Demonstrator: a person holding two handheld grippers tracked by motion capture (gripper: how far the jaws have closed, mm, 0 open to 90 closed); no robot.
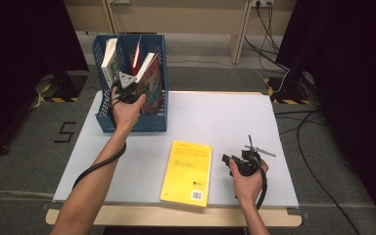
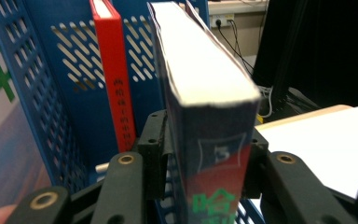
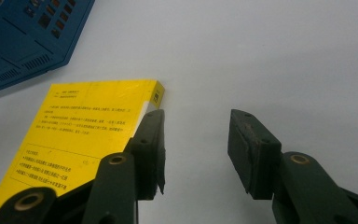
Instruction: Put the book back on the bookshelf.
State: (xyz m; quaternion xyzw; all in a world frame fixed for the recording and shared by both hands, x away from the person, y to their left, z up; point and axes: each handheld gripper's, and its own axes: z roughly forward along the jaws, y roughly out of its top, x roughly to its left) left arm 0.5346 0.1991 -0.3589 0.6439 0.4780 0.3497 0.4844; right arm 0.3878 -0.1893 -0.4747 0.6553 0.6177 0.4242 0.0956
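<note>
- Two claws in play: left claw point(image 2: 200, 154) clamped on the spine end of a dark-covered book point(image 2: 205, 88), jaws pressing both covers, seen close in the left gripper view.
- Same left claw point(image 1: 129, 88) in the high view, up at the blue file rack point(image 1: 154, 122), holding the book point(image 1: 149, 81) tilted in the rack's right-hand compartment.
- Just beside the held book, in the compartment to its left, a red book point(image 2: 116, 74) standing upright; farther left in the high view, a white-spined book point(image 1: 109, 61) leaning in the left compartment.
- Right claw point(image 3: 196, 154) spread wide with nothing between the jaws, hovering over bare white surface point(image 3: 261, 56).
- Next to its left jaw, a yellow book point(image 3: 84, 116) lying flat, corner just beside the pad; whether touching, cannot tell.
- From above, right claw point(image 1: 247, 159) near the front right of the surface, just to the right of the yellow book point(image 1: 188, 171), well apart from the rack.
- Yellow book flat near the front edge, barcode toward the person.
</note>
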